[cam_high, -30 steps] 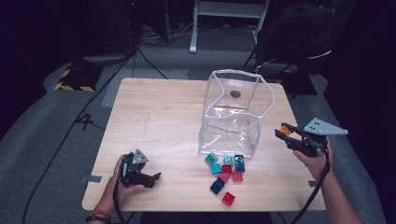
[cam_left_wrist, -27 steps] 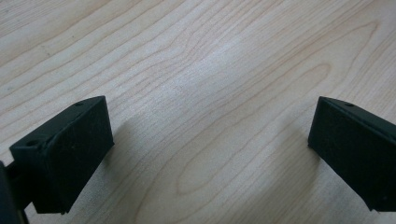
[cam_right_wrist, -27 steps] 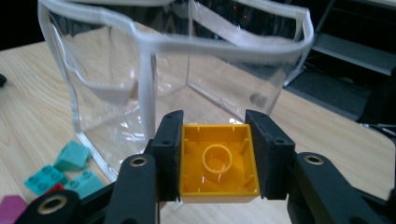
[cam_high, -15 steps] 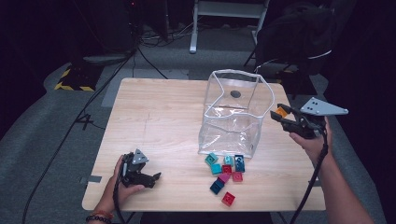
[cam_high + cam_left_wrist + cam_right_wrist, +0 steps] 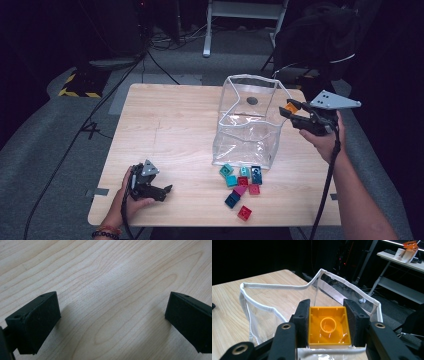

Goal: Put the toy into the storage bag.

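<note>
I have the R gripper (image 5: pixel 329 326) clamped on an orange brick (image 5: pixel 329 327), at the clear bag's (image 5: pixel 245 130) 3 o'clock rim. L gripper (image 5: pixel 162 191), jaws apart w/ nothing between, rests on the table (image 5: pixel 165 125) at 7 o'clock.

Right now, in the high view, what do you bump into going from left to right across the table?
Left tool → pile of colored blocks → clear bag → orange block → right tool holding it.

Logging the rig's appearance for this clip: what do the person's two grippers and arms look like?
Both are black handheld tools. The right gripper carries a grey three-cornered plate with small dark holes on top, brass-coloured rivets on its linkage and flat black pads; a black cable trails down along the forearm. The left gripper has a smaller grey plate. Forearms are bare; a dark beaded bracelet circles the left wrist.
</note>
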The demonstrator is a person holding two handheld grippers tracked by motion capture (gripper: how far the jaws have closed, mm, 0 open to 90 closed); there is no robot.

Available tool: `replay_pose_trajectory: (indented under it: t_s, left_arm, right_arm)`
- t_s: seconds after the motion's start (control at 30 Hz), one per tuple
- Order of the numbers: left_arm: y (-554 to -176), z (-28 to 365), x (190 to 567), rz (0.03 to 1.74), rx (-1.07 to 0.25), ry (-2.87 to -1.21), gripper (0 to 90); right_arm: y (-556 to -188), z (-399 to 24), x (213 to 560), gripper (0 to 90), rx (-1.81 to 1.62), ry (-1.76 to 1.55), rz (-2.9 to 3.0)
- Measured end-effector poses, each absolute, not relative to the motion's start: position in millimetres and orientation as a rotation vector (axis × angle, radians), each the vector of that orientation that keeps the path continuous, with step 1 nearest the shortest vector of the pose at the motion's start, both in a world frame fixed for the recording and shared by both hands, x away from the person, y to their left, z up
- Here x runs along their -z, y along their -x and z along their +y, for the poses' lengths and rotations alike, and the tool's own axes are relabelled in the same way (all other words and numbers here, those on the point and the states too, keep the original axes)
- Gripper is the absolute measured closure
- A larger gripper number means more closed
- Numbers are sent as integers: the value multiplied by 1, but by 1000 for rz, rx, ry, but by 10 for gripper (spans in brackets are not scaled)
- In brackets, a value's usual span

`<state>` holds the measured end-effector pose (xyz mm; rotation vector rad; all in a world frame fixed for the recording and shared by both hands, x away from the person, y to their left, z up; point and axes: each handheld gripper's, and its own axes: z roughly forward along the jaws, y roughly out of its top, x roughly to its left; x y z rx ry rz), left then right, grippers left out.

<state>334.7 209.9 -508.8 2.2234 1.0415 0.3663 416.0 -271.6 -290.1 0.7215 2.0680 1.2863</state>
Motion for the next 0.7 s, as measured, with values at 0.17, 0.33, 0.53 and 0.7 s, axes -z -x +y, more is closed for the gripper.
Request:
replay_pose_trajectory:
  t_s: [0.17, 0.33, 0.53, 0.7]
  left_arm:
    - [-335, 210, 509, 1043, -366, -2223, 3]
    - [-335, 210, 509, 1043, -366, -2223, 3]
    - [-335, 210, 509, 1043, -366, -2224, 3]
    - [-335, 210, 509, 1043, -366, -2224, 3]
  right_arm:
    - [-426, -259, 291, 593, -1273, -713, 2088]
    - [-433, -249, 293, 593, -1274, -712, 2103]
    - [-442, -244, 297, 593, -1264, -739, 2108]
    - [-446, -241, 301, 591, -1251, -757, 2107]
